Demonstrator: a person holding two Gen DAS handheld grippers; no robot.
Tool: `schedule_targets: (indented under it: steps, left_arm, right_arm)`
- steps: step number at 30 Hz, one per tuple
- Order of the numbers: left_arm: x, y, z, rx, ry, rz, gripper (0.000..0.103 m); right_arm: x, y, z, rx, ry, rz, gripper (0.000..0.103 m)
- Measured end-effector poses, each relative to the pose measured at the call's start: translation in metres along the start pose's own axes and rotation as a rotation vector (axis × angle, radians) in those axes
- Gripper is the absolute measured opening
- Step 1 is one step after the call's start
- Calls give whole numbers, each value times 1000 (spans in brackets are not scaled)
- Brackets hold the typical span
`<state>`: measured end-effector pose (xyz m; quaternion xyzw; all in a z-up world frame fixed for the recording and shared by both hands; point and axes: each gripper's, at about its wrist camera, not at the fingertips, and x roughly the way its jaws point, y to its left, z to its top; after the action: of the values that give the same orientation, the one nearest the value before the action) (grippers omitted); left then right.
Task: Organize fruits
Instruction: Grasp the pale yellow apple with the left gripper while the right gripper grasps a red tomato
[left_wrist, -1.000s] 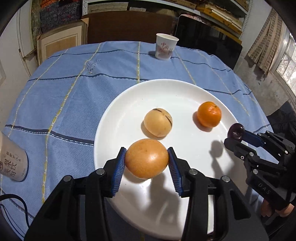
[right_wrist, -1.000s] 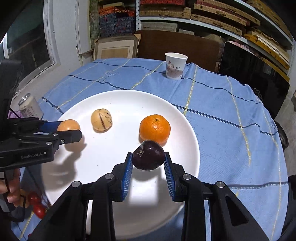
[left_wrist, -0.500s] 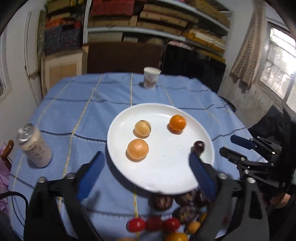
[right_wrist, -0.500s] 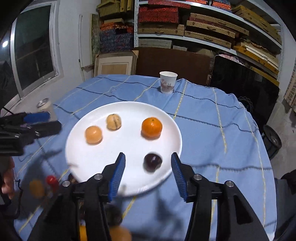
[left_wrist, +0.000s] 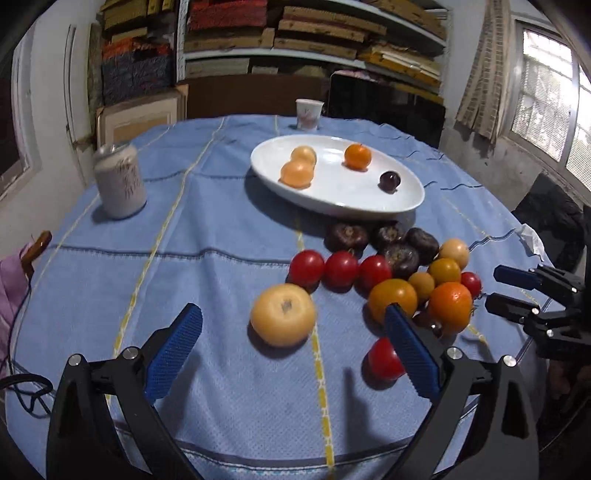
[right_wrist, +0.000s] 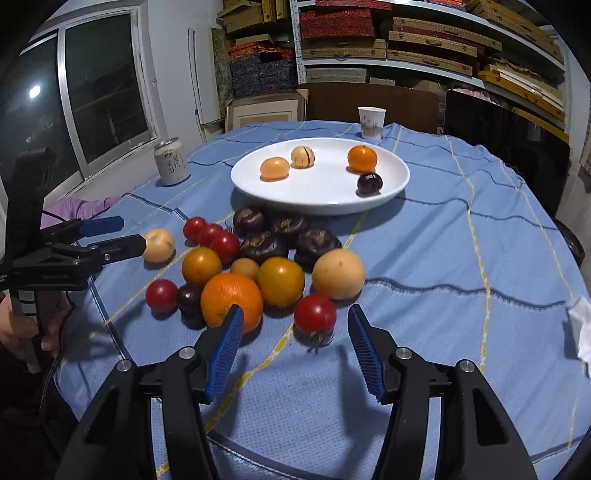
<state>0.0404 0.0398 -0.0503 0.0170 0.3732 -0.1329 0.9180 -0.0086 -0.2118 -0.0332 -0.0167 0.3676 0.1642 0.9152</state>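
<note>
Jaws of both grippers, left gripper and right gripper, stand open and empty. Loose fruit lies on the surface at six o'clock of the white plate. Best to centre on the red tomato, squeezing gently.

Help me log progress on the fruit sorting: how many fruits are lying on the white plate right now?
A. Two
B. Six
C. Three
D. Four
D: the white plate holds four fruits, namely a pale orange fruit, a tan cracked fruit, a bright orange and a dark plum; the rest lie on the tablecloth.
</note>
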Motion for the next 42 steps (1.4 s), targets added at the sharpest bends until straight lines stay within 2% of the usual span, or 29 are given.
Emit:
schedule_targets:
  steps: [2,5,11,13,14,16,17,19,21,28,31,38,42]
  left_arm:
    - [2,1,0,-7,12,32,97]
    - [5,2,4,-16,32,40,97]
    - [23,7,13,-67,104,54,96]
    - [28,4,14,-60,122,63,83]
    - [32,3,14,-54,139,62,80]
    - [38,2,14,-44,165,51,62]
    - [40,1,13,-44,177,46,59]
    - [41,2,12,-48,185,29,47]
    - [40,1,11,-43,174,20,44]
    - [26,-5,10,-20,93,-9,44]
    - [21,-5,9,-21,65,1,44]
    - [20,-7,11,-24,64,-3,44]
    - [20,-3,10,-38,57,-11,44]
  right_arm:
    - [3,-2,-1,6,8,-9,59]
    - [0,-4,-2,17,-10,-9,64]
    - [3,-6,-2,32,3,6,64]
    - [3,-7,-2,37,3,11,64]
    - [2,-7,-2,38,1,12,64]
    - [2,-8,-3,38,-1,13,64]
    - [2,-8,-3,40,-2,12,64]
    - [1,-9,-3,42,-4,16,64]
    - [2,-9,-3,44,-4,18,64]
    - [2,-9,-3,42,0,8,64]
    - [3,-9,-3,43,9,2,64]
    - [7,-10,-3,52,30,-13,64]
    - [16,-10,-1,56,81,-39,64]
